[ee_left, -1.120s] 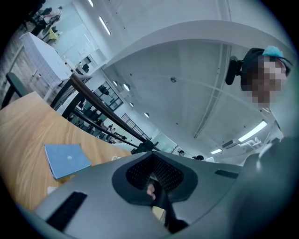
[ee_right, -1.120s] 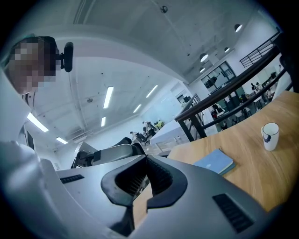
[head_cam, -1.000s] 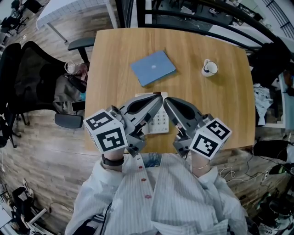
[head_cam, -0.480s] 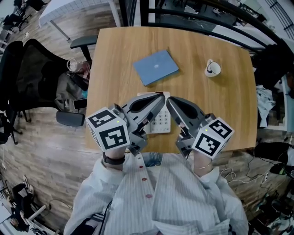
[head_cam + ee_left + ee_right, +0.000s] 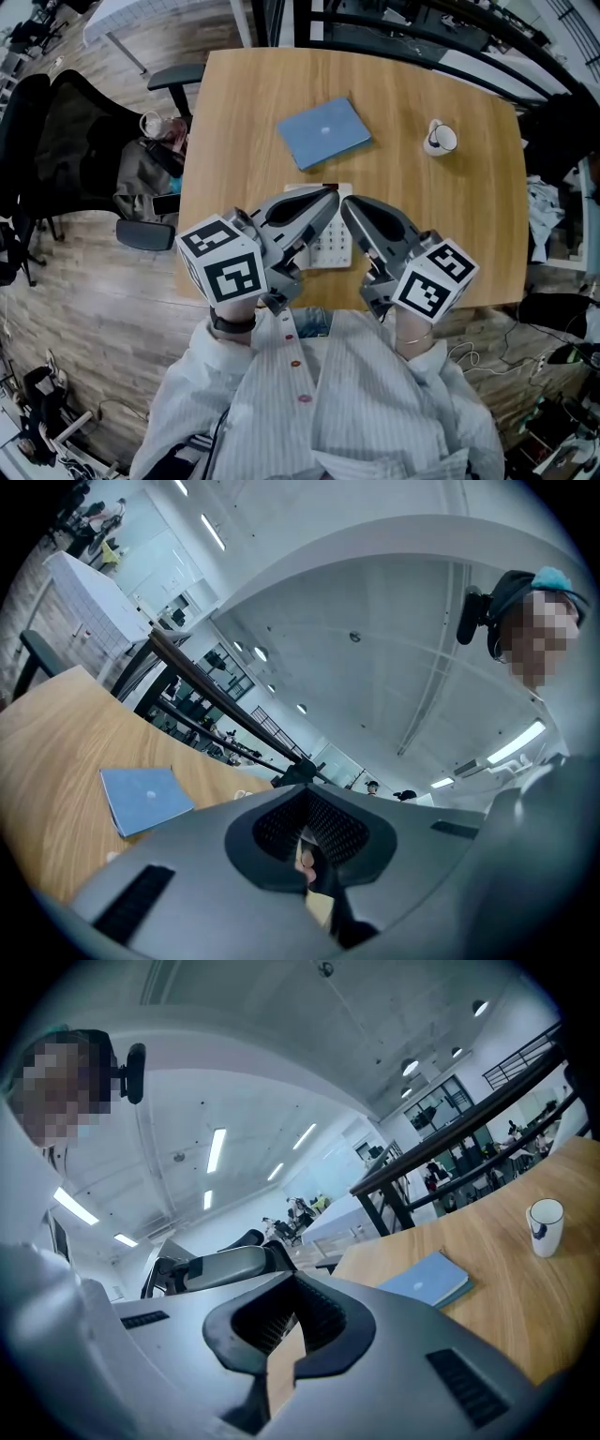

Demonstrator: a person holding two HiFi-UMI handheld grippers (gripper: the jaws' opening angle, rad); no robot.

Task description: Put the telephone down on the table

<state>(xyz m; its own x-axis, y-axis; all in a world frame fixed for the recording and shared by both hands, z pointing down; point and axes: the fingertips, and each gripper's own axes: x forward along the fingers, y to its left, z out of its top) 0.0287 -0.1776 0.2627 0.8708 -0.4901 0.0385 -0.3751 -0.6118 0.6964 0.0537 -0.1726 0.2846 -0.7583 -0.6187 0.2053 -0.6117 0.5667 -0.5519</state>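
Fingers of the left gripper [image 5: 328,195] and the right gripper [image 5: 347,204] are closed and hold nothing. In the head view the telephone [image 5: 330,246] lies flat on the desk [image 5: 450,216], at 6 o'clock from both tips and equally near to them. Its long axis I cannot tell.

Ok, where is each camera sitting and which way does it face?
Head view: on the person's head, facing steeply down at the table; shows left gripper, right gripper, shirt.
Left gripper view: on that gripper, facing along its shut jaws across the table; shows the head.
Right gripper view: likewise, jaws shut; head shows too.
Shared: the notebook, in all three.
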